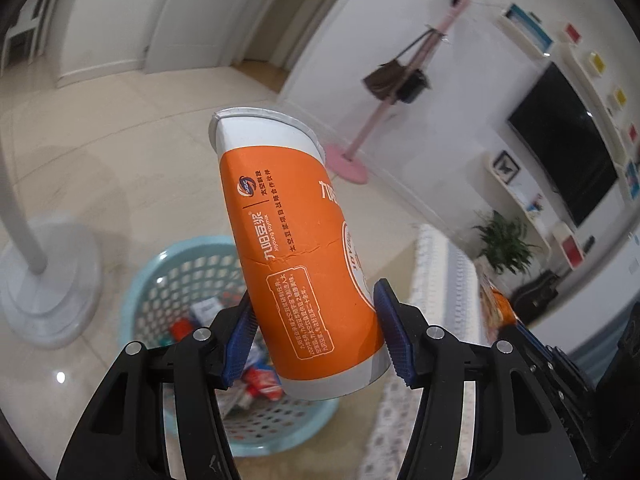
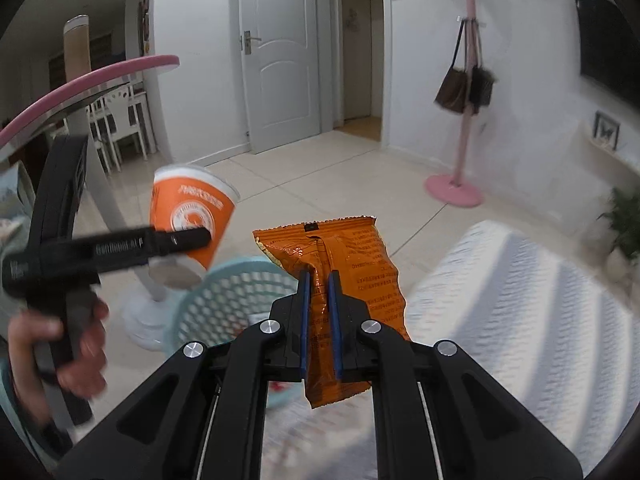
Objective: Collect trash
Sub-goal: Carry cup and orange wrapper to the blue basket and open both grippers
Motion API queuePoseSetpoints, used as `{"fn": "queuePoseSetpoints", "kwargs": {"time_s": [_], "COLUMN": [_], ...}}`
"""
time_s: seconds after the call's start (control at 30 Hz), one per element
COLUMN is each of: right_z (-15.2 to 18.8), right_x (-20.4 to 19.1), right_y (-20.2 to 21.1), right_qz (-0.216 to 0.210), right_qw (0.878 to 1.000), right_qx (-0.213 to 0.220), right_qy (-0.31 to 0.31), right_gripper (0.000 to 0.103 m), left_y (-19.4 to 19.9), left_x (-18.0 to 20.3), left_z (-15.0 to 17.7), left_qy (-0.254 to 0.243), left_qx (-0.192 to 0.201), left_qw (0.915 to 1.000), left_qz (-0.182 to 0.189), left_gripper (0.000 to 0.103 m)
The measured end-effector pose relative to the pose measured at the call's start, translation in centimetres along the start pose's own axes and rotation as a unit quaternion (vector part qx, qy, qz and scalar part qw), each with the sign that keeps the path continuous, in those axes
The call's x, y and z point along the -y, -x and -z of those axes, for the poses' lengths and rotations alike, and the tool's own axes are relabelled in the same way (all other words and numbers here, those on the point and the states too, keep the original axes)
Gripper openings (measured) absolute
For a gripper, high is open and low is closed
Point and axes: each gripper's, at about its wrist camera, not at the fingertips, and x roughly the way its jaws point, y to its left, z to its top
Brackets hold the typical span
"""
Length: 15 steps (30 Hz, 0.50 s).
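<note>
Gripping an orange paper cup [image 1: 308, 256] near its base, the left gripper [image 1: 320, 332] stands about half open, its blue pads [image 1: 394, 332] pressed to the cup's two sides. The cup tilts, its white rim pointing up and away from the camera, its bottom end low between the fingers. In the left wrist view it hangs directly over a light blue basket [image 1: 160, 280] on the tiled floor [image 1: 100, 152]; wrappers and other scraps already lie inside the basket.

The right gripper [image 2: 320, 316] is closed tight on an orange snack bag [image 2: 340, 280], the pads pinching the bag's middle seam. The bag stands upright, its torn top edge above the fingertips and its lower end hanging below the jaws. From the right wrist view the bag sits just right of the basket's rim [image 2: 240, 268], beside a white patterned cushion [image 2: 520, 300].

That same view shows the left gripper at the left, held by a hand [image 2: 76, 352], with the cup above the basket's far edge. A pink coat stand [image 2: 460, 160] rises behind, well apart.
</note>
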Motion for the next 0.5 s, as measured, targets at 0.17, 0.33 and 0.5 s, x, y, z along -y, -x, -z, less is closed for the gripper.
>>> {"fn": "queuePoseSetpoints", "kwargs": {"time_s": [0.17, 0.33, 0.5], "right_z": [0.5, 1.8, 2.8], "right_x": [-2.9, -3.3, -3.7], "right_y": [-4.7, -9.5, -11.5], "right_qz": [-0.030, -0.057, -0.063], "right_qw": [0.998, 0.987, 0.981], "right_qx": [-0.052, -0.124, -0.157], "right_qy": [-0.032, -0.083, -0.099], "right_gripper": [0.007, 0.007, 0.011], "left_y": [-1.8, -4.2, -5.0], "left_x": [-2.9, -5.2, -6.2], "left_z": [0.5, 1.4, 1.6], "left_qy": [0.016, 0.041, 0.041], "left_qx": [-0.032, -0.080, -0.097], "left_qw": [0.9987, 0.9943, 0.9916], "left_qz": [-0.035, -0.058, -0.076], "left_gripper": [0.055, 0.055, 0.052]}}
